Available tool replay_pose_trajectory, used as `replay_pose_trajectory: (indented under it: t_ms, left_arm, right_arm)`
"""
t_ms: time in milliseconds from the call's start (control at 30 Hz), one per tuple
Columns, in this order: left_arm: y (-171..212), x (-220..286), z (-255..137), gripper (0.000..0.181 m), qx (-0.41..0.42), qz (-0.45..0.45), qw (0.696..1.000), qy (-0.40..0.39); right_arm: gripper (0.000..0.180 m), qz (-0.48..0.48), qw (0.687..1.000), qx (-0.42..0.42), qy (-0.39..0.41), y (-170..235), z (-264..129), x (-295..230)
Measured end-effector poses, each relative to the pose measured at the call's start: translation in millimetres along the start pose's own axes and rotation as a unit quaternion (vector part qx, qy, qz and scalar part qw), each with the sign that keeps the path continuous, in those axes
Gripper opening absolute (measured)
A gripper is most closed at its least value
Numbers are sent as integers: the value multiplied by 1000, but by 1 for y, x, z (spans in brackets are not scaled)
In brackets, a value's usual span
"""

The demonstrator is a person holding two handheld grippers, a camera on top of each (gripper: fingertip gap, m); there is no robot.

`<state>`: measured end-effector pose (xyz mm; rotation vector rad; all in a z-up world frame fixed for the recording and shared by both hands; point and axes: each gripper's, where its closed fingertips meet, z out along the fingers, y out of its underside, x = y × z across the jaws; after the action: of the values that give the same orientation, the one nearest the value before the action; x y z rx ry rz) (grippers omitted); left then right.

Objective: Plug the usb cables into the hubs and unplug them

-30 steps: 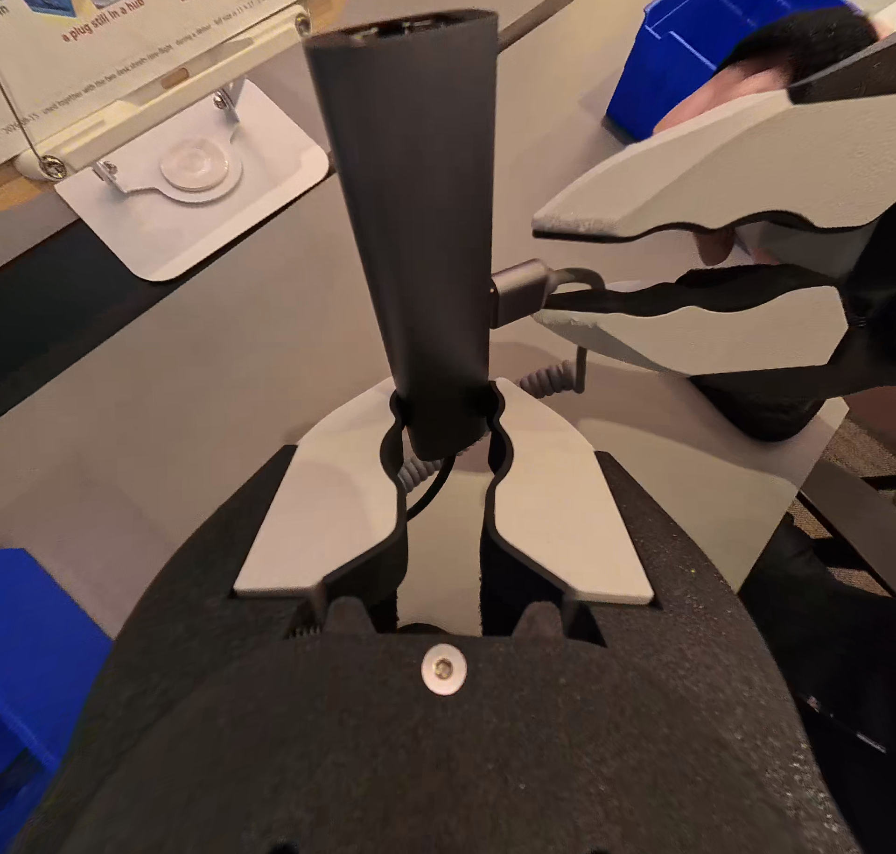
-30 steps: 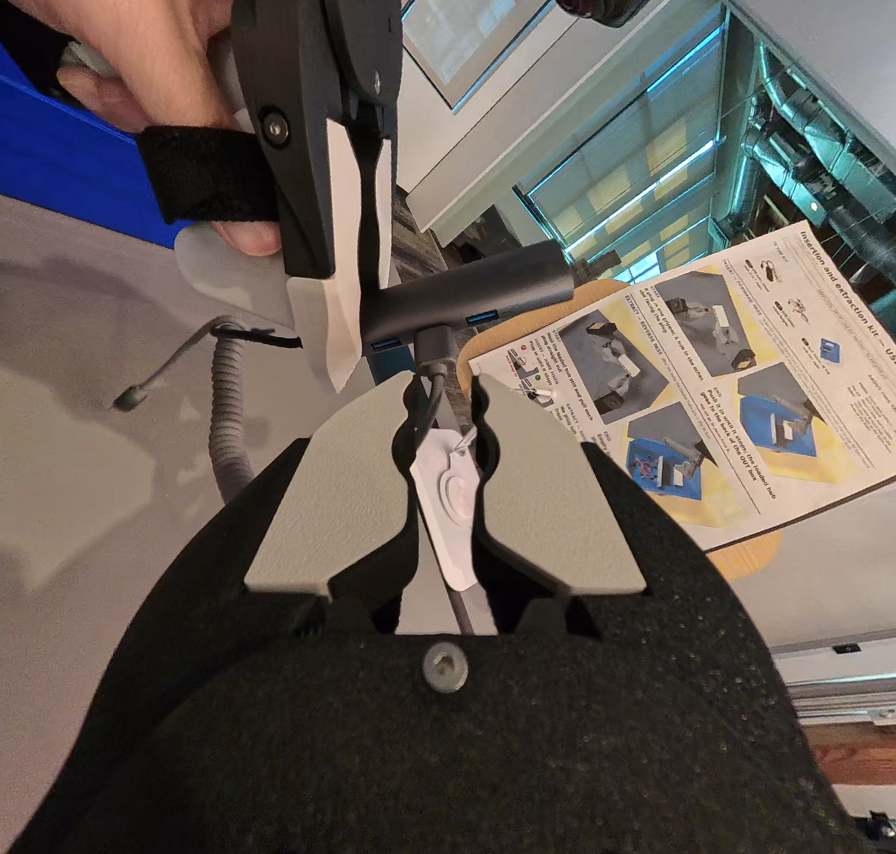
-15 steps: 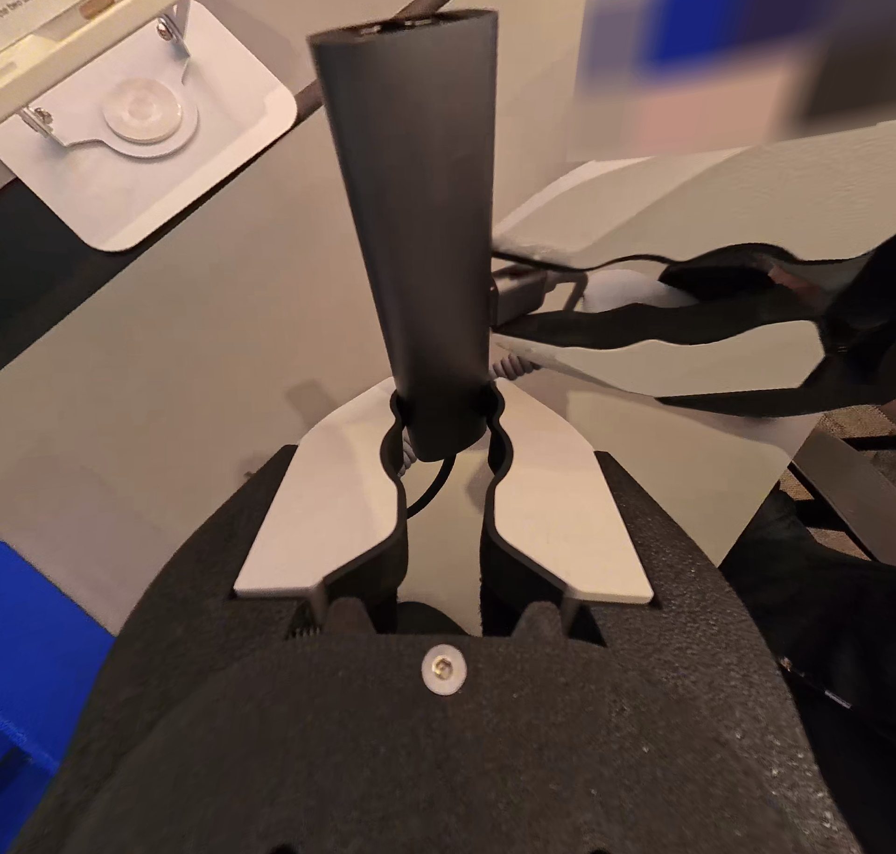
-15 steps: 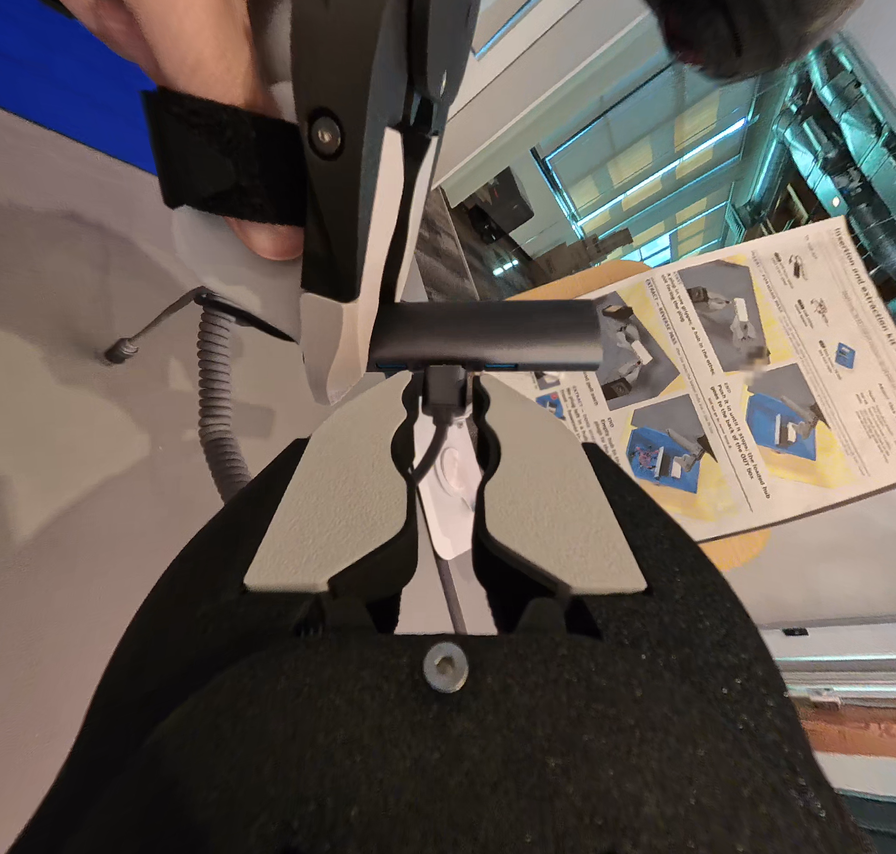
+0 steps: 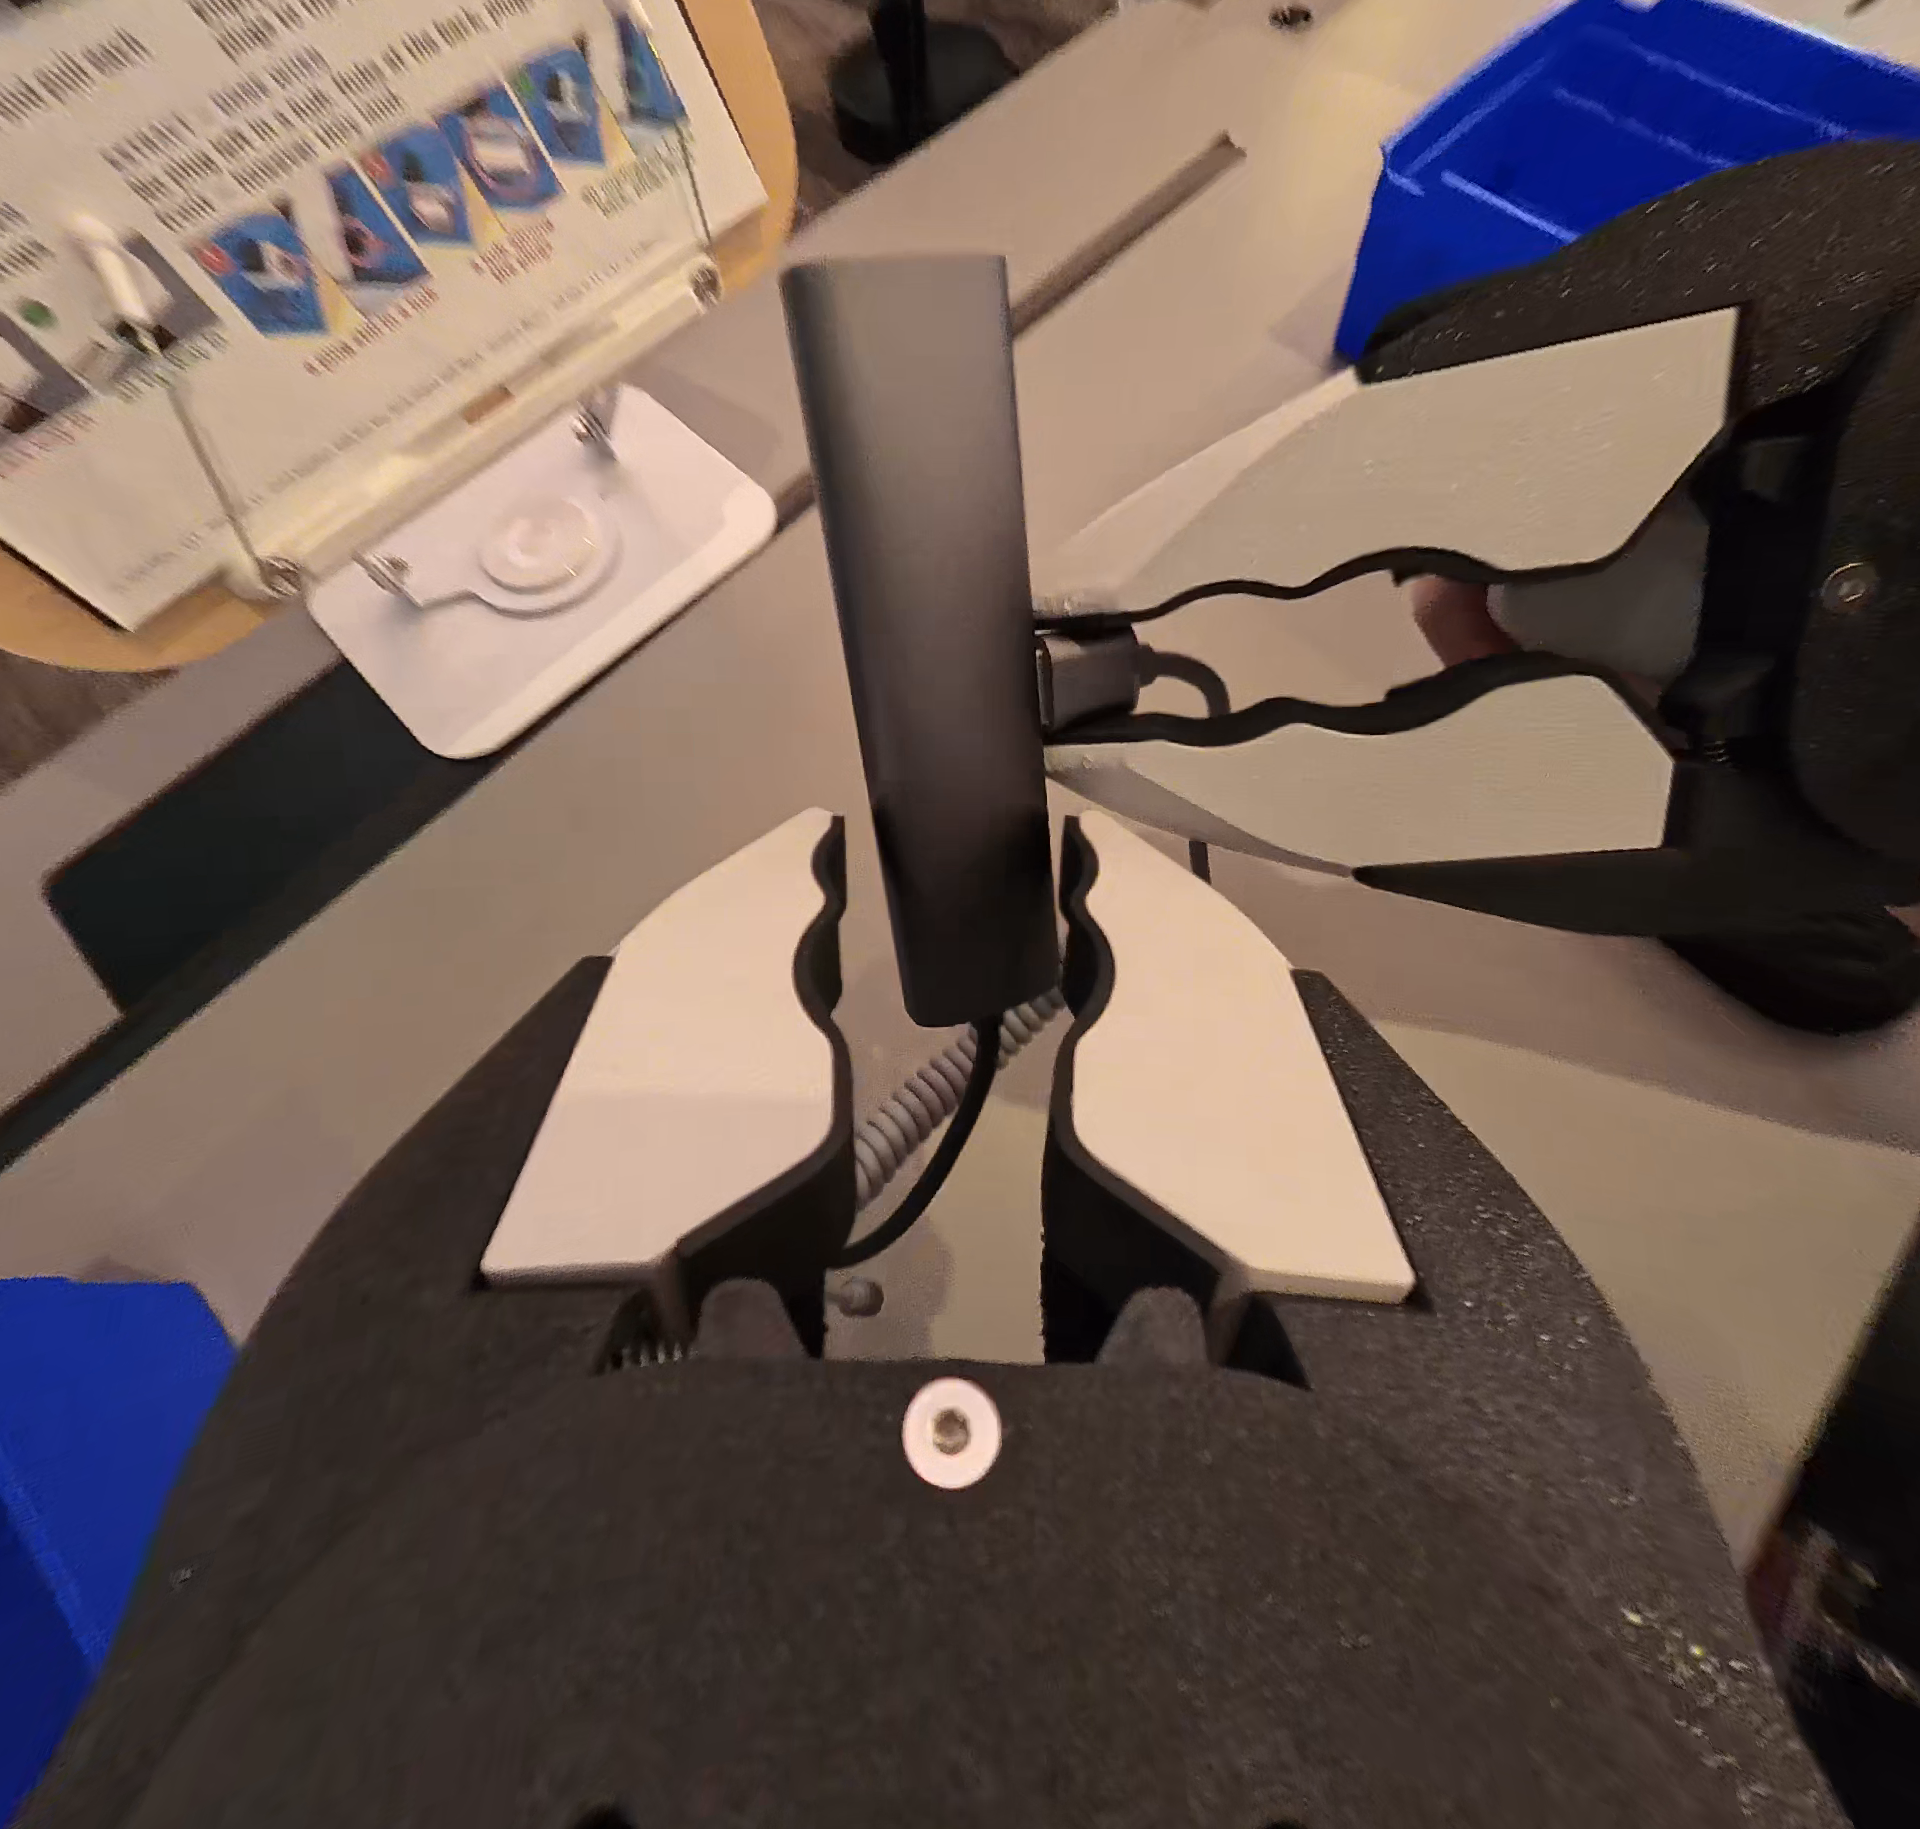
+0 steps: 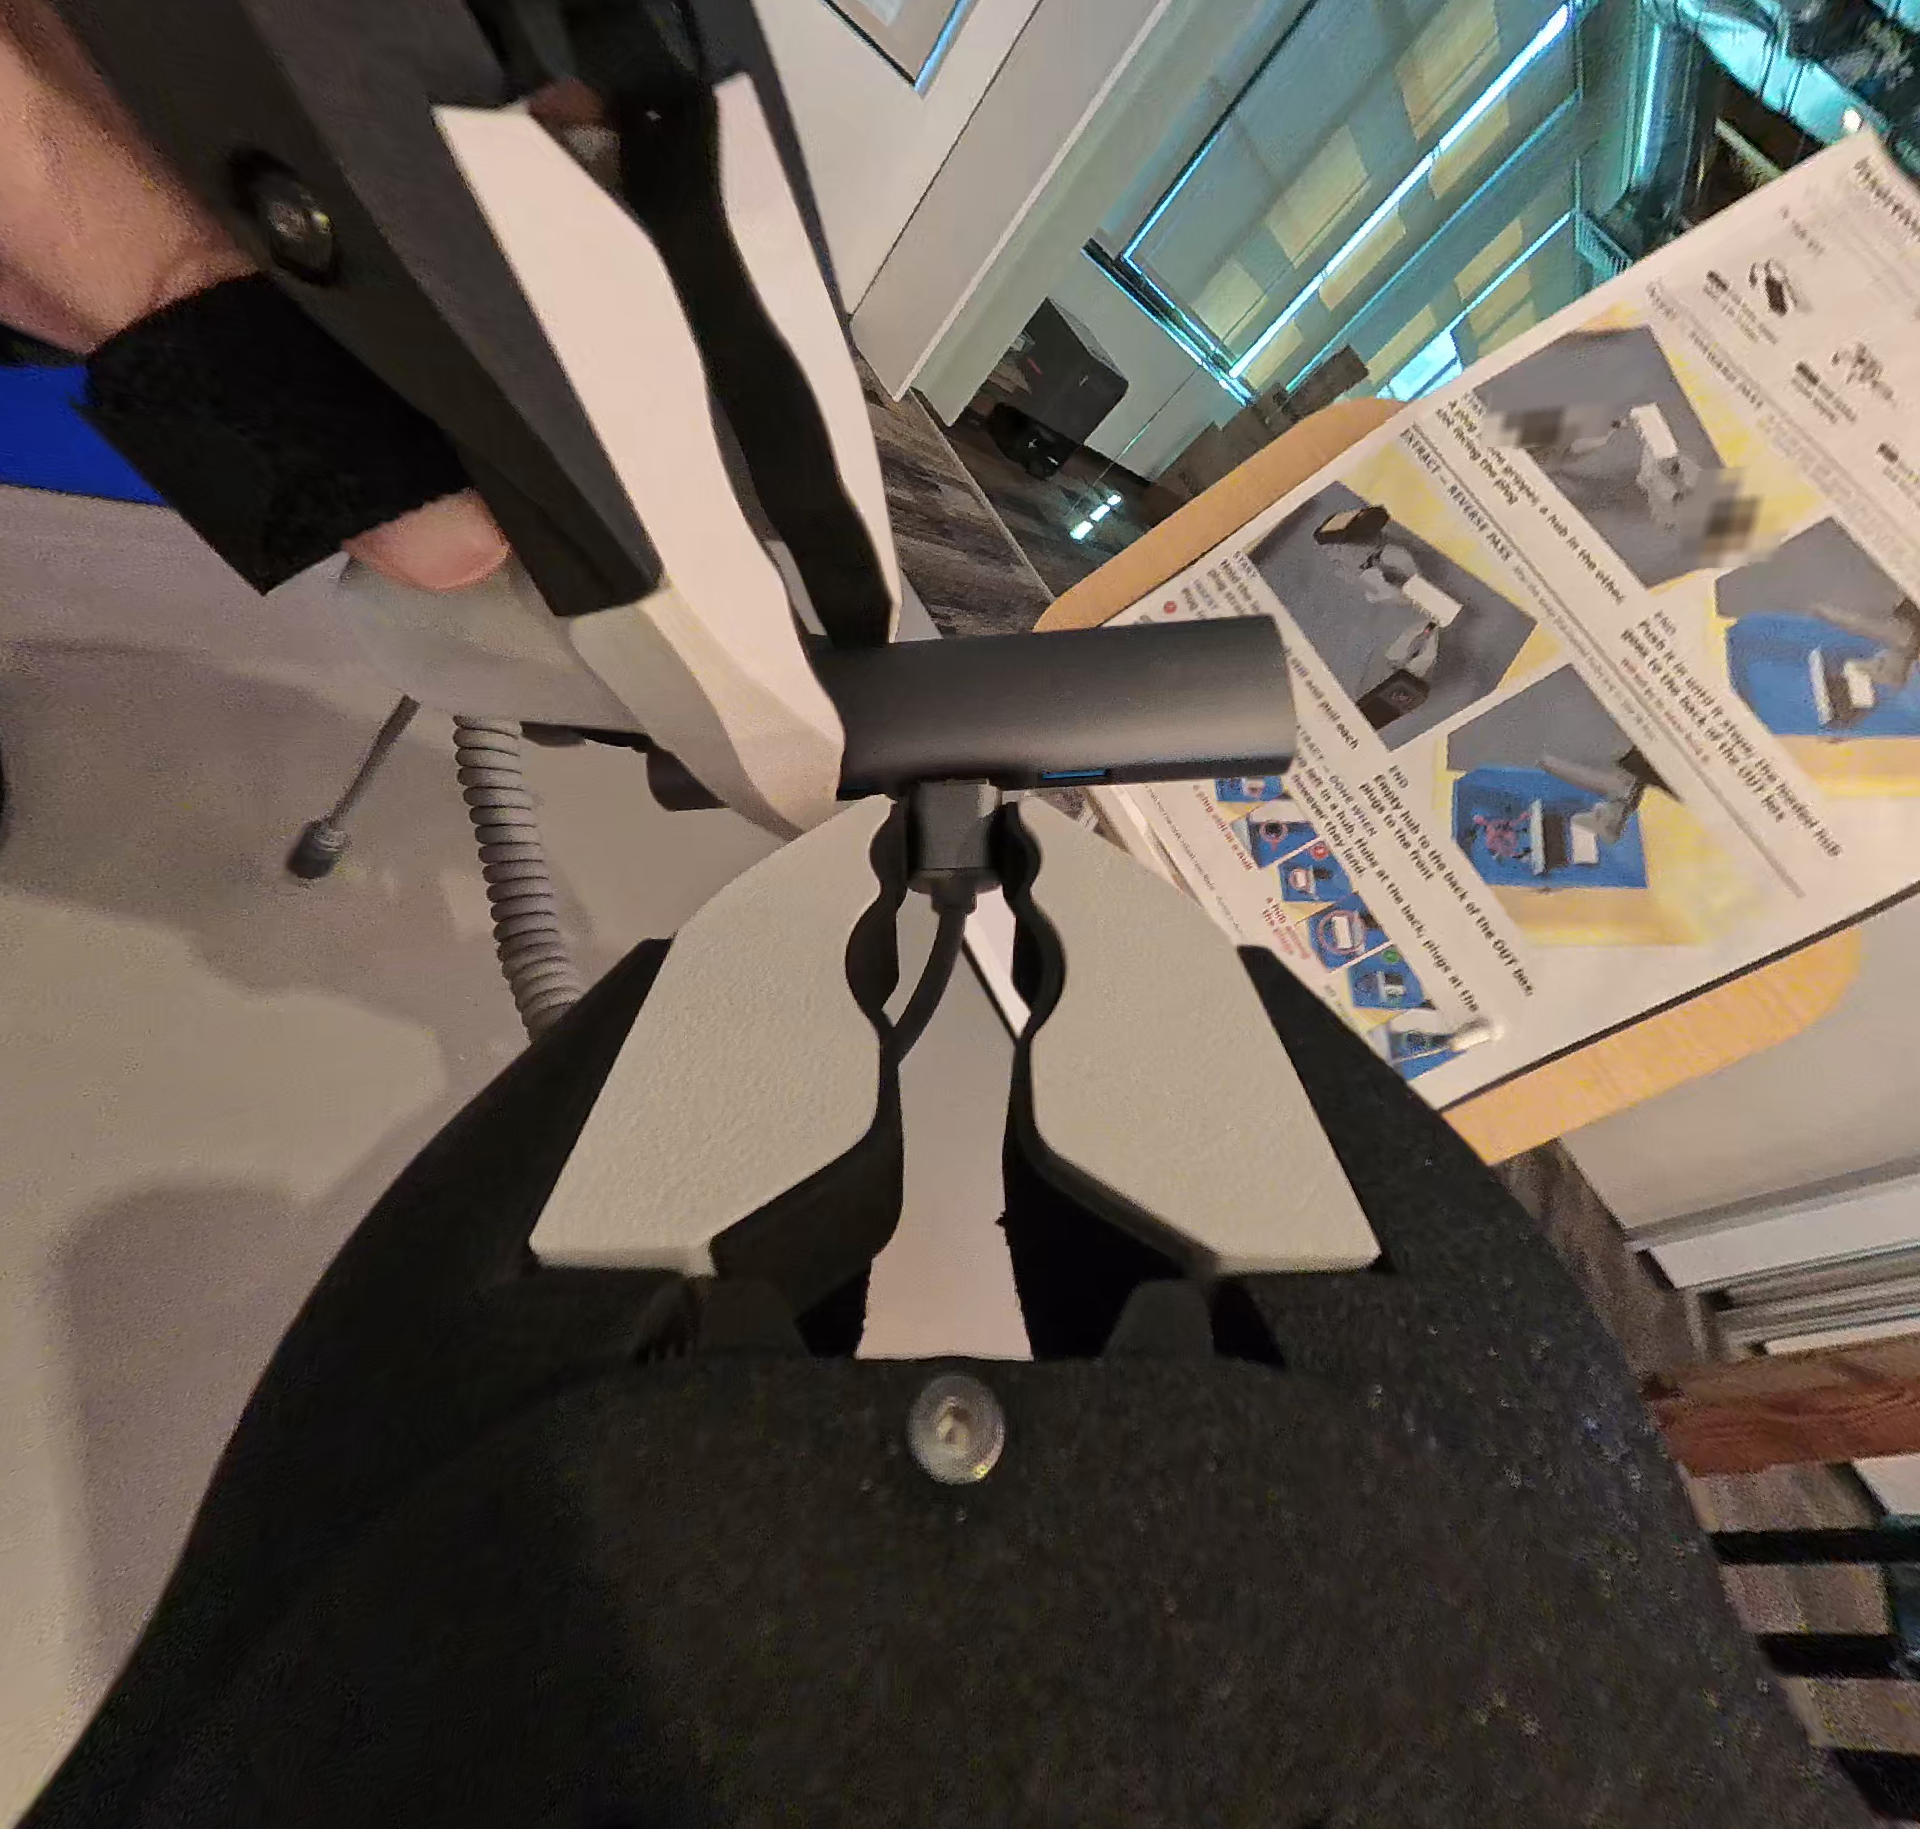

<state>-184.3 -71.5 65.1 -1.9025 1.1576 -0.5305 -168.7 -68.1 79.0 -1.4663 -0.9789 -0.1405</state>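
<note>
- USB hub [image 5: 935, 636] stands between the left gripper [image 5: 948, 844] fingers, which look slightly parted around it.
- Right gripper [image 6: 951, 823] fingers pinch the USB plug [image 6: 951, 823], seated in the hub's side port.
- Plugging looks done; unplugging remains.

You work at a pale grey table [image 5: 436, 958] whose dark front edge runs along your left. Behind it a round-cornered wooden board [image 5: 764, 106] holds a printed instruction sheet [image 5: 312, 148] on a white metal stand [image 5: 582, 626]. Blue plastic bins [image 5: 1621, 106] sit at the table's far right. Past the board, patterned dark carpet [image 6: 956, 532] leads to white-framed glass partitions [image 6: 1299, 179] lit by cool strip lights, with exposed ducting [image 6: 1704, 44] overhead
</note>
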Motion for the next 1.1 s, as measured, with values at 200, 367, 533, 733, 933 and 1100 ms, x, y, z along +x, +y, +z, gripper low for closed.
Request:
replay_pose_trajectory:
  t_ms: [200,367,533,733,933,1100]
  left_arm:
    - [-6,-16,-14,62,79,-4,996,-49]
    - [6,-15,-32,70,139,-14,986,-94]
    - [25,10,-42,62,214,-94,971,-59]
    - [39,36,-19,50,217,-109,970,-17]
    - [22,25,-6,41,259,-150,952,-55]
    - [-1,12,-14,40,315,-80,937,-128]
  right_arm:
    - [16,73,997,-9,7,12,4,1]
    - [16,136,990,-4,25,20,4,13]
    - [16,186,982,10,28,23,1,24]
    - [16,222,974,21,29,20,-2,32]
    - [16,235,971,36,23,10,-8,29]
    - [16,261,965,29,-8,5,-13,23]
